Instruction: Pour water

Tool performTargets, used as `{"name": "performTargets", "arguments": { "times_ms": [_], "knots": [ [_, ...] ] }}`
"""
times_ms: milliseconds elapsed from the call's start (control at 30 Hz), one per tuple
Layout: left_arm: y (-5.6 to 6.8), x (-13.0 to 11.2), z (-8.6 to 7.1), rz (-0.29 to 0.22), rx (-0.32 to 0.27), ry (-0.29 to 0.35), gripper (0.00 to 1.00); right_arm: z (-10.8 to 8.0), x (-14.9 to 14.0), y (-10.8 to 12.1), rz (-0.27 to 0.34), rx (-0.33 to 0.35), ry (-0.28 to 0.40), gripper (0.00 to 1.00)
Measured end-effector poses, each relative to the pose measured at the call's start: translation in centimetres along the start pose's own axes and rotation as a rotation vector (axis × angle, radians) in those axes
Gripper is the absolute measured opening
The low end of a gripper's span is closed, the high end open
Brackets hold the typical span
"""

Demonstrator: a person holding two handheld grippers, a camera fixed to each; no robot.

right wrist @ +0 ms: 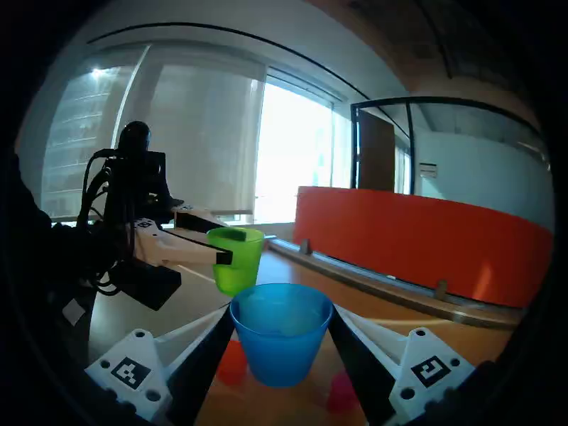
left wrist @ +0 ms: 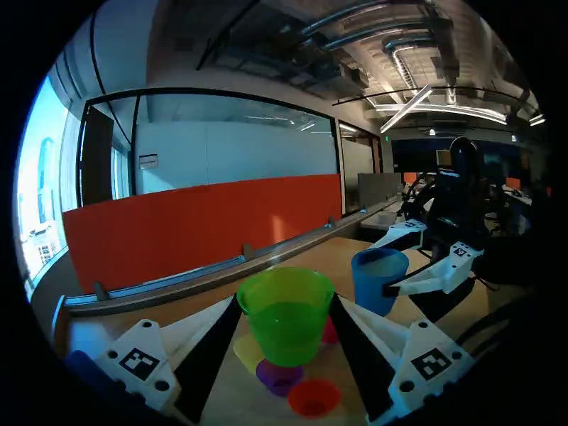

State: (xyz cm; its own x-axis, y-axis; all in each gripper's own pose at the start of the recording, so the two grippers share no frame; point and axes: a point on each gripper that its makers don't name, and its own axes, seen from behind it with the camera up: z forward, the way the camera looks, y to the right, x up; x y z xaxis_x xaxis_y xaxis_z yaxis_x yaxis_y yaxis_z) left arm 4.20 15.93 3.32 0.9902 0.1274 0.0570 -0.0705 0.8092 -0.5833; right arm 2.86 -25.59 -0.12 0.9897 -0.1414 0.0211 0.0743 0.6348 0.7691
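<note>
A translucent green cup [left wrist: 286, 323] stands upright between the fingers of my left gripper [left wrist: 286, 334], which is shut on it, held above the wooden table [left wrist: 334, 255]. Liquid seems to fill its lower part. My right gripper [right wrist: 282, 341] is shut on a blue cup [right wrist: 281, 332], also upright and lifted. In the left gripper view the blue cup [left wrist: 378, 278] hangs to the right and farther off, in the right gripper [left wrist: 397, 273]. The right gripper view has the green cup [right wrist: 236, 258] left of centre, in the left gripper [right wrist: 226, 250].
Small cups lie on the table under the green cup: yellow [left wrist: 248, 350], purple [left wrist: 278, 376], orange-red [left wrist: 313, 397] and pink [left wrist: 329, 332]. An orange partition [left wrist: 199, 224] with a metal rail [left wrist: 213, 273] runs along the table's far edge. Glass walls and windows stand behind.
</note>
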Motion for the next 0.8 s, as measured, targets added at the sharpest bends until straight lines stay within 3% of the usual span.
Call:
{"name": "performTargets", "arguments": {
  "times_ms": [300,800],
  "knots": [
    [-0.4,0.5,-0.3,0.027,0.016,0.037,0.87,0.4,0.0,-0.5,0.015,0.024,-0.004,0.92],
    [-0.8,1.0,-0.8,0.172,0.057,0.055,0.87,1.0,-0.5,-2.0,0.025,0.07,-0.021,0.92]
  ]
}}
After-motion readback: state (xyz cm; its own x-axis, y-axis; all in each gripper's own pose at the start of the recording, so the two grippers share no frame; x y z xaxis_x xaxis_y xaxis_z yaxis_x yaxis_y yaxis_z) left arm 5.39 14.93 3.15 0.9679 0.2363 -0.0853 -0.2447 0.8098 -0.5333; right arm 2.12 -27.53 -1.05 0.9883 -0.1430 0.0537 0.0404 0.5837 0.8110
